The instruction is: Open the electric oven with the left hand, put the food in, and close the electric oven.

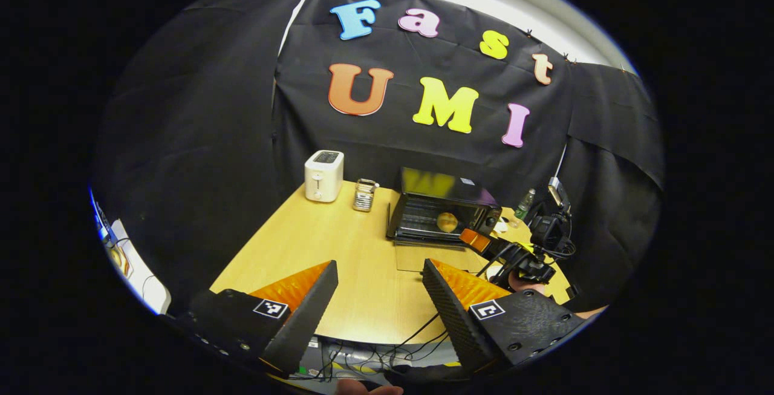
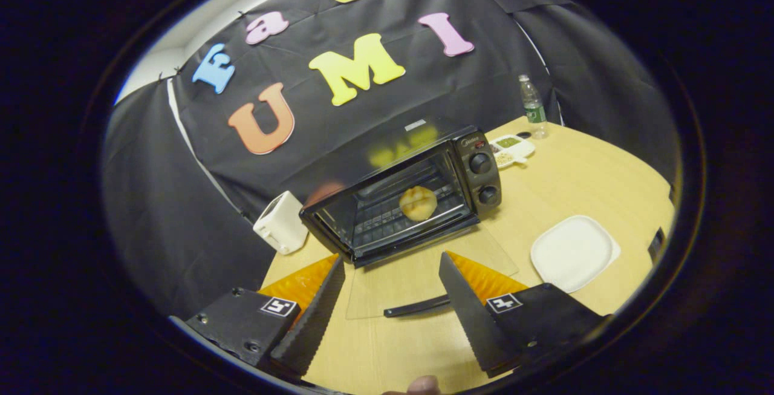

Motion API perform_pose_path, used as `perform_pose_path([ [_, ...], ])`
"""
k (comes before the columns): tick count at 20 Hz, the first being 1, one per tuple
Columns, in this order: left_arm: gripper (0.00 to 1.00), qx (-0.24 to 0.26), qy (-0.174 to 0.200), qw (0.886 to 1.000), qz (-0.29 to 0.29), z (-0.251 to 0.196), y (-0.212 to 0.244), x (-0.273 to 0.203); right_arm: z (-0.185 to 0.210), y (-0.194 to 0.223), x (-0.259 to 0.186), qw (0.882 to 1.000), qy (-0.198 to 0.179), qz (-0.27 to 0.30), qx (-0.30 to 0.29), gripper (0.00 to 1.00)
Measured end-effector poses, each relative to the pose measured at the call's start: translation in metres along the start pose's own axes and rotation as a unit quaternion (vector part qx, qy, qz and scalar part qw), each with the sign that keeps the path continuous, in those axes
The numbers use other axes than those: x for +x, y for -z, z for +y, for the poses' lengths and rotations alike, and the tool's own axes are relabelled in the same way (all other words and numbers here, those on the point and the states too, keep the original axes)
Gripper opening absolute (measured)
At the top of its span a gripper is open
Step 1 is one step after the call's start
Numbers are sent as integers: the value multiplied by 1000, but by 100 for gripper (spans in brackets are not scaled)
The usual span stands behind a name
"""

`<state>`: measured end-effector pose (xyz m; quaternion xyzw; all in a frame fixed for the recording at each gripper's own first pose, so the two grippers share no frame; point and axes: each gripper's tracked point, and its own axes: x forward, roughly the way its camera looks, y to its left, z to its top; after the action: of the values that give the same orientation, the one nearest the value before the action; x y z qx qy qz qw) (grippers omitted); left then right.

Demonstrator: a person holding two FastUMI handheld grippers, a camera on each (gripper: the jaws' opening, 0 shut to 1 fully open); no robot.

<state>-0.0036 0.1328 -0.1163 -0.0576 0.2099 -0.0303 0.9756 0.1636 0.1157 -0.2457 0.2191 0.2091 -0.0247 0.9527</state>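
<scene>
Boxy black oven (image 2: 411,192), glass door (image 2: 423,271) lowered flat; round golden bun (image 2: 418,202) on wire rack. Both grippers' serrated fingers (image 2: 314,316) spread, empty.

Right gripper view: oven (image 2: 411,192) door (image 2: 423,280) handle (image 2: 417,306) partly hidden behind right gripper's (image 2: 392,310) finger at 5 o'clock. Small tray (image 2: 511,148) at 1 o'clock: contents too small to identify. Left gripper view: plate (image 1: 494,272) at 4 o'clock mostly hidden by the other gripper.

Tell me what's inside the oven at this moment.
One round, golden piece of food sits on the wire rack inside the oven, whose glass door lies folded down open. The cavity's back corners are too dark to make out.
</scene>
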Motion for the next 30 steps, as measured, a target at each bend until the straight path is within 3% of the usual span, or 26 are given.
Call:
perform_pose_path([
  [7, 95, -22, 43, 997, 56, -30, 52, 33, -22, -3, -75, 993, 7, 18, -115, 94],
  [13, 95, -32, 43, 994, 97, -52, 96, 77, -58, -25, -108, 980, 24, 13, -197, 96],
  [16, 95, -19, 43, 991, 123, -78, 112, 104, -74, -33, -115, 978, 28, 7, -207, 97],
  [22, 95, -8, 55, 982, 181, -127, 165, 170, -135, -56, -128, 976, 75, -3, -202, 97],
  [26, 95, -1, 43, 979, 197, -143, 189, 210, -181, -65, -137, 975, 110, 11, -190, 97],
  [30, 95, 11, 24, 977, 212, -147, 204, 236, -202, -77, -135, 978, 121, 17, -168, 97],
])
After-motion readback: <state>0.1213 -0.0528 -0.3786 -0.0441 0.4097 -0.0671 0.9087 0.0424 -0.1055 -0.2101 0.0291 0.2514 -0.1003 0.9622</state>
